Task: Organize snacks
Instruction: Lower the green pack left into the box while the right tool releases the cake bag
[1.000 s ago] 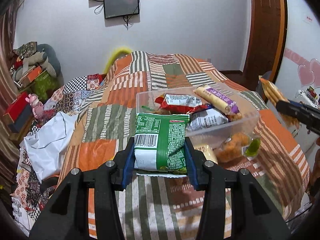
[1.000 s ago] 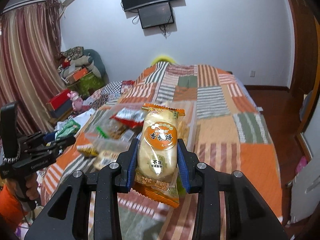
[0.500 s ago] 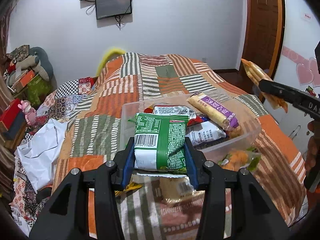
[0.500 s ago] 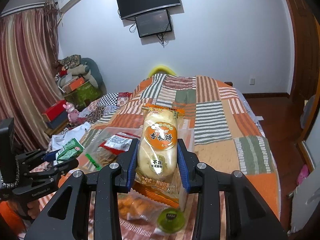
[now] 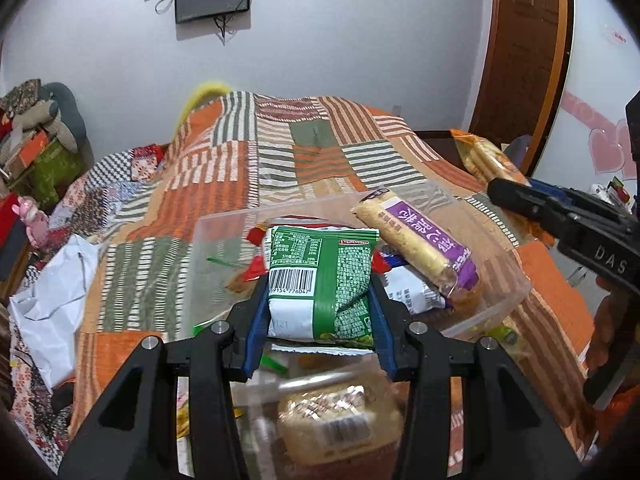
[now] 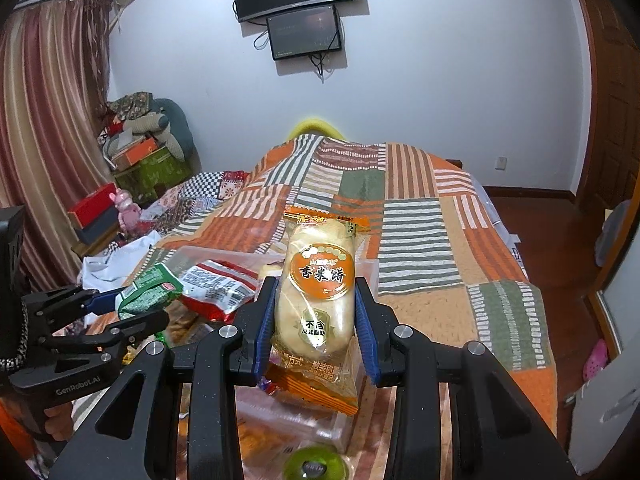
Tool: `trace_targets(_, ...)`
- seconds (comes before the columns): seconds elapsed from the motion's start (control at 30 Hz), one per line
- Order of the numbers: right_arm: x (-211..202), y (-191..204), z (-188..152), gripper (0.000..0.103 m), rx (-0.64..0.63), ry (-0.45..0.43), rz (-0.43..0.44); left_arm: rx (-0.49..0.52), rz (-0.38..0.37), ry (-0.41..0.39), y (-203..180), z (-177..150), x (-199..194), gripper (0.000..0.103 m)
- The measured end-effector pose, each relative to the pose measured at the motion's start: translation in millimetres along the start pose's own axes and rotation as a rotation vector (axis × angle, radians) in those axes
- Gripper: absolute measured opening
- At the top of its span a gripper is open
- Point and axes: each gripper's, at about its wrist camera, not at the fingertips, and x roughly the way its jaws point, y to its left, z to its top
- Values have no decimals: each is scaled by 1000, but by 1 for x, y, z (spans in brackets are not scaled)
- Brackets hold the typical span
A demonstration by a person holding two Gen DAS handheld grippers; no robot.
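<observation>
Left gripper (image 5: 318, 312) clamps a green snack packet (image 5: 322, 280), barcode outward, over the clear bin (image 5: 496, 304). Right gripper (image 6: 315, 334) clamps an orange rice cracker pack (image 6: 320, 300) labelled 香米饼 above the bed's patchwork quilt (image 6: 420, 220).

Both grippers have advanced: the green packet (image 5: 323, 282) and rice cracker (image 6: 318, 285) now hover over the clear bin (image 5: 516, 276).
</observation>
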Motion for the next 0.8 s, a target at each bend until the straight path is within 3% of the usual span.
trace_targets(0.53,39,-7,0,33,-7,70,-14,11,-36,27,-18,8,32,45)
trace_targets(0.8,50,-4,-3,35,-36,107,-7,11,-4,34,-19,6,42,46)
